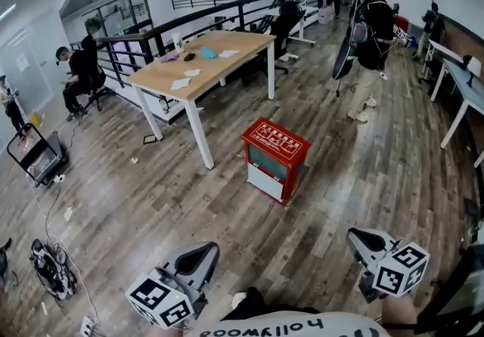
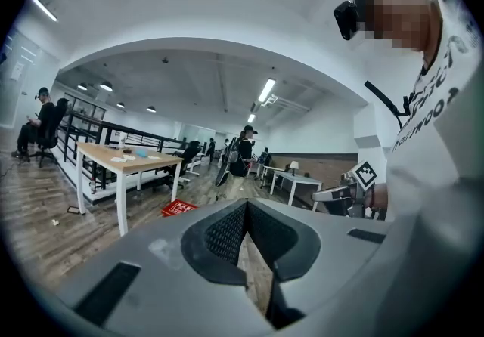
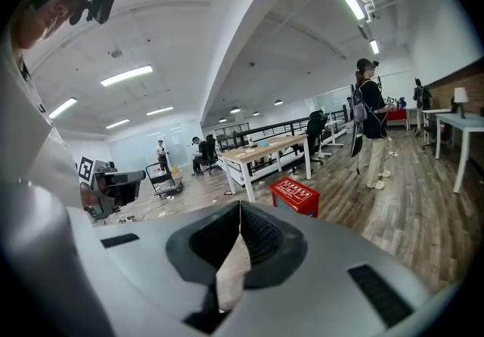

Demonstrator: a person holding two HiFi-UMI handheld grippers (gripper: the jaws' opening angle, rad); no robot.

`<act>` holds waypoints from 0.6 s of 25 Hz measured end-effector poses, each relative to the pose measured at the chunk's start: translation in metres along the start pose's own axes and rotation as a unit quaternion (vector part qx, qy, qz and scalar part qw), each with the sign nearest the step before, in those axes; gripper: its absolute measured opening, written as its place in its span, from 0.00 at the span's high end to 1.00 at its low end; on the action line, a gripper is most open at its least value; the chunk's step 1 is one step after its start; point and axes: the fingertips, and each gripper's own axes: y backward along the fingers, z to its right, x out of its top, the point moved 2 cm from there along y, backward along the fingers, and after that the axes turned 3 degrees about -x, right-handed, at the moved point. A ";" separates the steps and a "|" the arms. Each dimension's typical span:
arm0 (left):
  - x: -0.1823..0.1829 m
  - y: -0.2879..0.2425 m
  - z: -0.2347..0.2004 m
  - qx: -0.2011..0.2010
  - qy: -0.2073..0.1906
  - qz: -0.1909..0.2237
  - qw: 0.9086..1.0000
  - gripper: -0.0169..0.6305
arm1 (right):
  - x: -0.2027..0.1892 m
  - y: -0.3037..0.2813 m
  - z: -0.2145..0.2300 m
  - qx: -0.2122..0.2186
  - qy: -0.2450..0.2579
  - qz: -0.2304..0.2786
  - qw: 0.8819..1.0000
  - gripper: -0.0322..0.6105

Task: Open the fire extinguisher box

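The fire extinguisher box (image 1: 274, 159) is a red cabinet with a glass front and a printed red lid, standing closed on the wood floor in the middle of the head view. It also shows small in the left gripper view, box (image 2: 179, 208), and in the right gripper view, box (image 3: 296, 196). My left gripper (image 1: 201, 255) is held low at the bottom left, well short of the box, jaws shut and empty. My right gripper (image 1: 362, 241) hangs at the bottom right, also shut on nothing and apart from the box.
A wooden table (image 1: 204, 63) with white legs stands just behind and left of the box. A person in black (image 1: 372, 41) stands at the back right near white desks (image 1: 461, 86). A black railing (image 1: 189, 22), a seated person (image 1: 79, 71) and a cart (image 1: 34, 154) line the left.
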 end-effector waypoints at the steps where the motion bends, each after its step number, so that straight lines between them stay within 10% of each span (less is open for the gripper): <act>1: 0.006 -0.001 -0.013 -0.006 -0.004 -0.002 1.000 0.96 | 0.005 -0.012 -0.006 -0.001 -0.002 0.003 1.000 0.93; 15: 0.034 0.008 -0.162 -0.043 -0.015 -0.006 0.999 0.96 | 0.035 -0.141 -0.082 -0.017 -0.002 0.011 1.000 0.93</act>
